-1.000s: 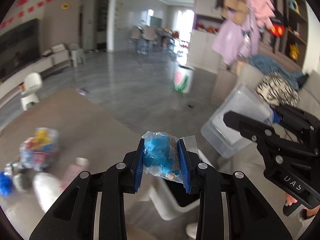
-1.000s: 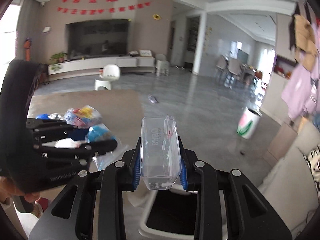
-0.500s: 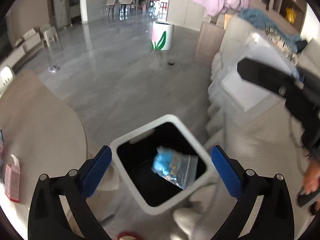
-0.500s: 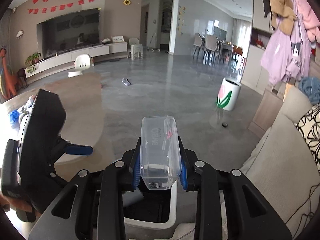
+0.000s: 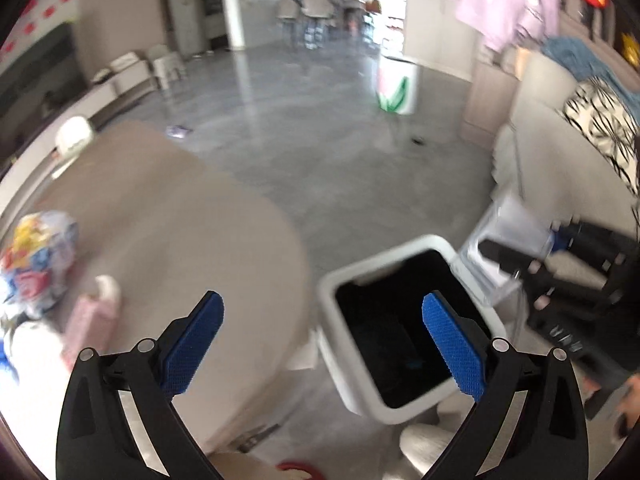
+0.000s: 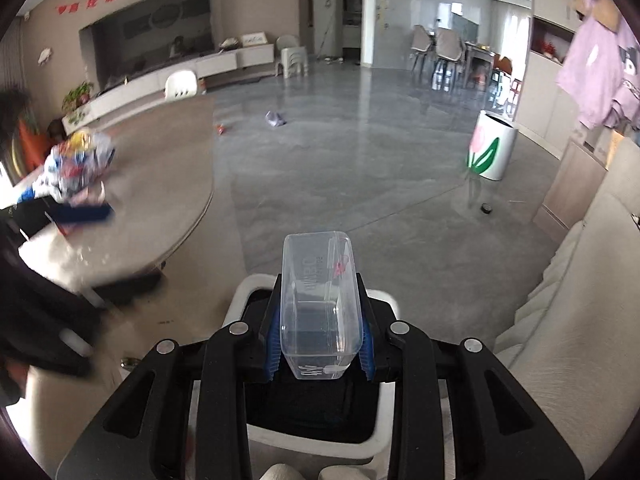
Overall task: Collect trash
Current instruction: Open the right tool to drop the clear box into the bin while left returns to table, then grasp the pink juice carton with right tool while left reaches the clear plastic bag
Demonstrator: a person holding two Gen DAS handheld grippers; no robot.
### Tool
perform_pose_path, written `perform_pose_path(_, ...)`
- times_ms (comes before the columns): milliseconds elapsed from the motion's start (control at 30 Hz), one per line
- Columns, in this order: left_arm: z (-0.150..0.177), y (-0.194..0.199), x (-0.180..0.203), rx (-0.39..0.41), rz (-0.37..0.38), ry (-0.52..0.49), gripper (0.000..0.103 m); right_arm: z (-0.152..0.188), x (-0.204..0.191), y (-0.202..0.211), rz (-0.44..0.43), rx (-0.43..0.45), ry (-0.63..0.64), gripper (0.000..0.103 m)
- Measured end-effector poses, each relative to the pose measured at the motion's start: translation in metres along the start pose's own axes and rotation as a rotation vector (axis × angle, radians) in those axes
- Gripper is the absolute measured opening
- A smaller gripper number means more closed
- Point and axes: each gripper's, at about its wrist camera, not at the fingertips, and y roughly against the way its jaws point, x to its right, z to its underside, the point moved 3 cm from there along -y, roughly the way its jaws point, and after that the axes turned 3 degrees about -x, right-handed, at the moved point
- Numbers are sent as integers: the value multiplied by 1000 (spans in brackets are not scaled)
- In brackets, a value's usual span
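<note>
— Our right gripper [image 6: 318,344] clamps the clear plastic container [image 6: 318,300] at lower centre of its view, directly over the white trash bin [image 6: 256,292].

— Which way does it run?

— Long axis straight ahead along our fingers, far end tipped slightly up.

— And our left gripper [image 5: 322,344]?

— Spread wide, holding nothing, with the bin [image 5: 332,292] at lower right and the table [image 5: 180,216] to its left.

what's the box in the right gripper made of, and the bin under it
The box looks like thin clear plastic: the dark bin interior shows through its walls, and moulded lettering is visible. The bin seems to be matte white rigid plastic with a black inside, possibly a liner.
</note>
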Motion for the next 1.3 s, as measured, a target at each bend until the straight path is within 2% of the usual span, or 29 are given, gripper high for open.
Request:
perform_pose_path(100, 1, 10, -17, 10, -2, 43, 98, 1, -6, -9, 3, -3, 9, 33)
perform_pose_path(133, 2, 11, -21, 13, -6, 49, 98, 0, -4, -12, -2, -12, 3, 61)
perform_pose_path(167, 3, 13, -23, 16, -13, 55, 98, 0, -3, -15, 4, -23, -5, 85)
perform_pose_path(200, 5, 17, -24, 20, -20, 60, 98, -1, -1, -13, 17, -10, -10, 98)
perform_pose_path(333, 11, 26, -39, 40, -34, 101, 98, -8, 8, -5, 41, -6, -25, 98)
perform_pose_path(467, 14, 43, -68, 86, -86, 134, 98, -22, -2, 14, 7, 44, -18, 98)
perform_pose_path(667, 32, 67, -122, 117, -200, 216, 98, -56, -63, 31, -113, 134, 86, 98)
perform_pose_path(867, 66, 74, -178, 98, -283, 329, 98, -72, -127, 27, -210, 146, 192, 98)
perform_pose_path(1100, 92, 56, -221, 53, -290, 412, 98, -81, -195, 23, -273, 160, 328, 98)
perform_pose_path(1233, 98, 39, -231, 34, -244, 425, 97, -84, -217, 17, -289, 153, 356, 98)
perform_pose_path(1300, 98, 26, -232, 16, -224, 414, 93, -85, -225, 13, -293, 144, 361, 98)
